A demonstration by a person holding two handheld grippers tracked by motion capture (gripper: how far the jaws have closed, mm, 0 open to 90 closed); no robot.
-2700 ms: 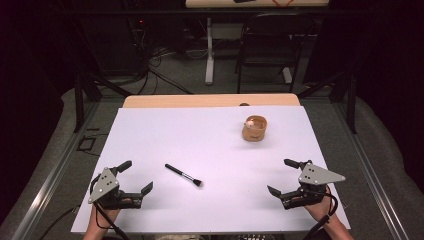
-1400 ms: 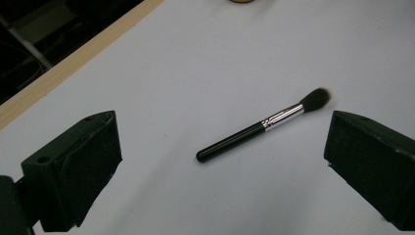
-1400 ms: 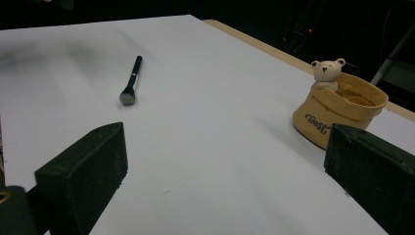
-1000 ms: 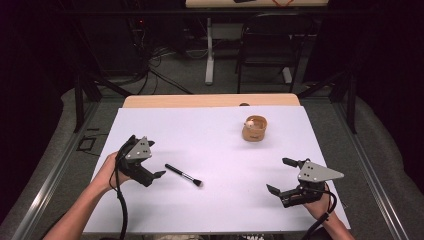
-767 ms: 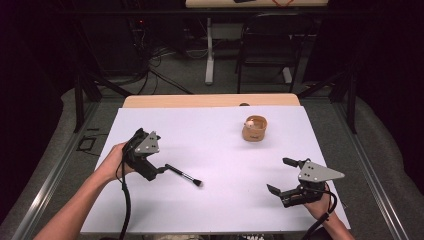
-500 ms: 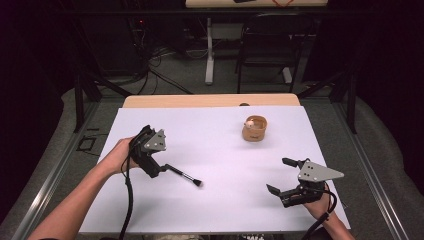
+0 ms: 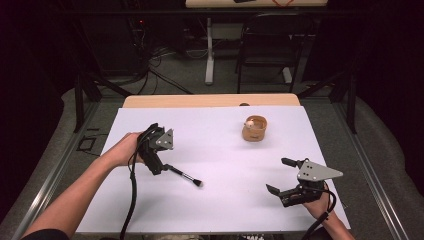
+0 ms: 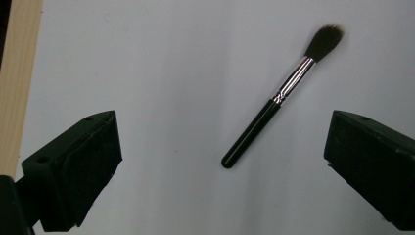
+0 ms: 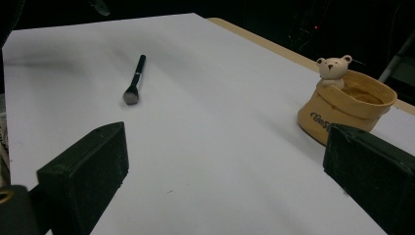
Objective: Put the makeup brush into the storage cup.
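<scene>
Brush [image 8: 282, 95]: glossy black handle, silver ferrule, dark tapered bristles.

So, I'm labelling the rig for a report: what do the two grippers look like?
Both are black, two-jawed, with blocky black pads. The left gripper and right gripper each carry a grey three-cornered plate and trail a black cable. Forearms look bare.

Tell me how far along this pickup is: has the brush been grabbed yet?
Not yet. The left hand-held gripper hangs open above the black-handled makeup brush, which lies flat on the white table. Closing and lifting remain. The right hand-held gripper rests open; the tan bear-decorated pot stands untouched.
</scene>
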